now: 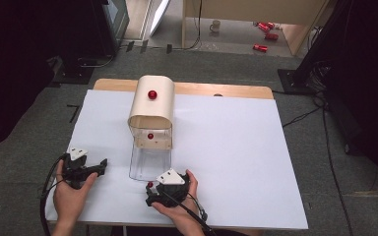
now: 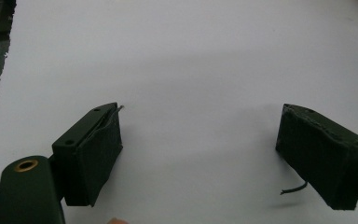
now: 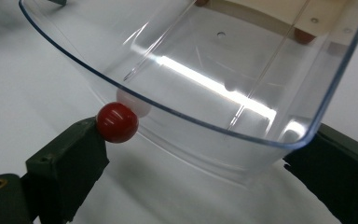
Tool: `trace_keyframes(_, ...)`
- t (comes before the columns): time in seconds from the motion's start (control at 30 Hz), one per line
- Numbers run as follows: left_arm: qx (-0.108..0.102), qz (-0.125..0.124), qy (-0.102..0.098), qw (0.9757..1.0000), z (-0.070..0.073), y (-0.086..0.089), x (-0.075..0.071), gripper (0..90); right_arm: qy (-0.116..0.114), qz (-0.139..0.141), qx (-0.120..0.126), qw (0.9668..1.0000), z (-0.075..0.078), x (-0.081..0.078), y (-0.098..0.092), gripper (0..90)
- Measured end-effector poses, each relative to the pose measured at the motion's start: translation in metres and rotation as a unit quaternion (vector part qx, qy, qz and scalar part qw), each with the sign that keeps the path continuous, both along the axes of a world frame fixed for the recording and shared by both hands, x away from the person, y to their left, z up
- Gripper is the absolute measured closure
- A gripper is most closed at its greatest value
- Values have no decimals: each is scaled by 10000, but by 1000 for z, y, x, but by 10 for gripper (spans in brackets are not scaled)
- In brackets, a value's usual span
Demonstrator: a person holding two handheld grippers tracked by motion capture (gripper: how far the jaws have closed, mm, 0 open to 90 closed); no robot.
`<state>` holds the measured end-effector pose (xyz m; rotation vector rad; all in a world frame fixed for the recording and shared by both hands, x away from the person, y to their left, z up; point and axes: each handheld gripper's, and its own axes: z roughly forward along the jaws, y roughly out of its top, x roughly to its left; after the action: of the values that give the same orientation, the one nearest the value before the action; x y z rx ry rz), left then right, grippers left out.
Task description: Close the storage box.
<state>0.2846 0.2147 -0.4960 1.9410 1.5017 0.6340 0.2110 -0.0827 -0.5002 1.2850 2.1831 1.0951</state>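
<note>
**Right tongs at the clear drawer's knob, left tongs resting apart**

Tongs first: the right gripper [image 1: 151,192] lies low on the white sheet, held by the person's right hand [image 1: 177,209], and its jaws stand fairly wide on both sides of the near end of the clear drawer [image 3: 200,93]. In the right gripper view, one jaw touches the small red knob [image 3: 117,122] on the drawer's curved front edge, and the other jaw is just beside the opposite corner of the plastic. If that second pad really presses on the plastic, I cannot tell; the grip does not look tight. The left gripper [image 1: 101,167] is in the left hand [image 1: 71,191], well apart from the drawer, and its jaws are wide with only bare sheet between them.

Now from largest to smallest. Under both grippers is the white sheet [image 1: 236,162], which covers the wooden table [image 1: 226,90]. Beyond the right gripper stands the cream cabinet [image 1: 152,105] with a rounded top, and it carries a red knob on top [image 1: 152,94]. The clear drawer is pulled out from its lower opening toward the right gripper, so its near end is between that gripper's jaws. A second small red knob [image 1: 150,136] sits at the cabinet's front, just above the drawer. The smallest thing is the drawer's own red knob, touching the jaw of the right gripper.
</note>
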Motion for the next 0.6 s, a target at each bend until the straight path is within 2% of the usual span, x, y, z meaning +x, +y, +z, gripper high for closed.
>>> trace_keyframes(0.1, 0, -1, 0, 10000, 0, 0, 0, 142, -62, -21, 157, 9999, 3, 1, -4, 70)
trace_keyframes(0.4, 2, -1, -1, 10000, 0, 0, 0, 142, -158, -34, 167, 9997, 12, 6, -5, 75)
trace_keyframes(0.6, 0, -2, 5, 10000, 0, 0, 0, 142, -241, -76, 180, 9995, 18, 17, -5, 75)
